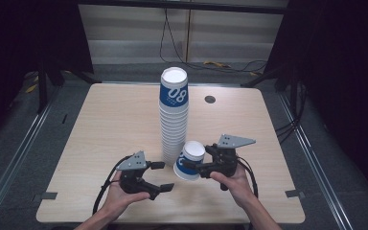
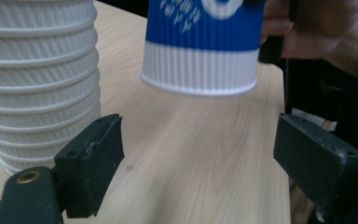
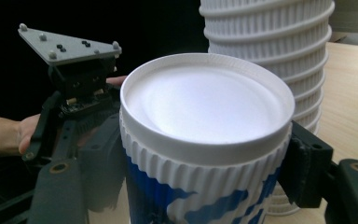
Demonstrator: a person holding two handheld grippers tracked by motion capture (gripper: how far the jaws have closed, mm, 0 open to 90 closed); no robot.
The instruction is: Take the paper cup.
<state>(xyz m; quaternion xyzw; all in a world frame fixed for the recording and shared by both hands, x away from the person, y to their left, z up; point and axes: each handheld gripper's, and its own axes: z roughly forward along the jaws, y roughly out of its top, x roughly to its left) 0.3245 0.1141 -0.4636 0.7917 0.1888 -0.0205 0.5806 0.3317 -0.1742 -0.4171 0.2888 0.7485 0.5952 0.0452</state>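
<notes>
Right claw [image 1: 195, 167] clamped across the ribbed wall of a single cup [image 1: 189, 160], pads on opposite sides below the closed white end. Cup inverted and held clear of the counter [image 1: 110, 124], just beside the foot of the tall cup stack [image 1: 174, 115]. Left claw [image 1: 161, 176] wide, empty, hovering near the stack's base. Judged midway: cup separated and gripped, placement outstanding. Long axis near vertical, tilted, closed end uppermost and leaning away from the holder, open mouth down toward the counter.
</notes>
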